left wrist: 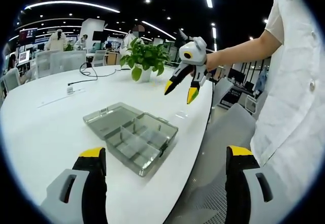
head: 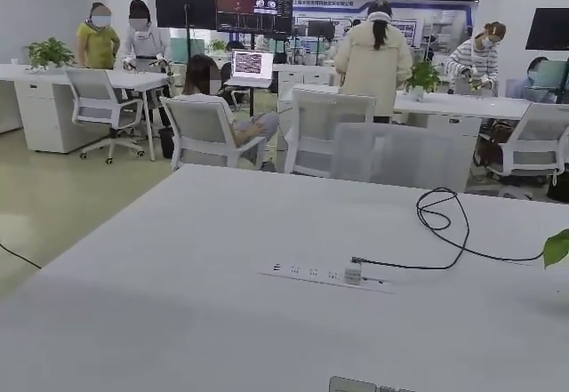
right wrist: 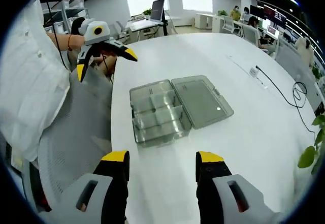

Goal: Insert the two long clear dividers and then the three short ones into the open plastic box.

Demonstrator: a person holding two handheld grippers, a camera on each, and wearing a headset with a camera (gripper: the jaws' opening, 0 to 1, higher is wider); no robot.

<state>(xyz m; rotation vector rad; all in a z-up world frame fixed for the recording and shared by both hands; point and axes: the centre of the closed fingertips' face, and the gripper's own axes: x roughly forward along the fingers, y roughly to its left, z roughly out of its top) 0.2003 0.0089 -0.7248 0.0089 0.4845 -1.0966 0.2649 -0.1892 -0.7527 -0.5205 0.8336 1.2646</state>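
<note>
Both grippers hang empty above the white table (left wrist: 45, 132), well apart from the work. The left gripper (left wrist: 166, 152) has its jaws spread wide with nothing between them, and the right gripper (right wrist: 162, 156) is likewise parted and holds nothing. Each also appears in the other's view, raised in the air by the person's hand. The clear plastic box (left wrist: 152, 160) lies on the table near the person's edge, with its lid (right wrist: 203, 99) folded flat beside the base. The base looks split into several compartments, but I cannot tell whether those walls are dividers already seated or moulded ribs. I judge this as a pause between steps, not a moment of insertion. If a divider is still to go in, the next move calls for pinching the thin clear strip by its edge. It would then need lining up with the slots in the box wall before being pressed straight down.
</note>
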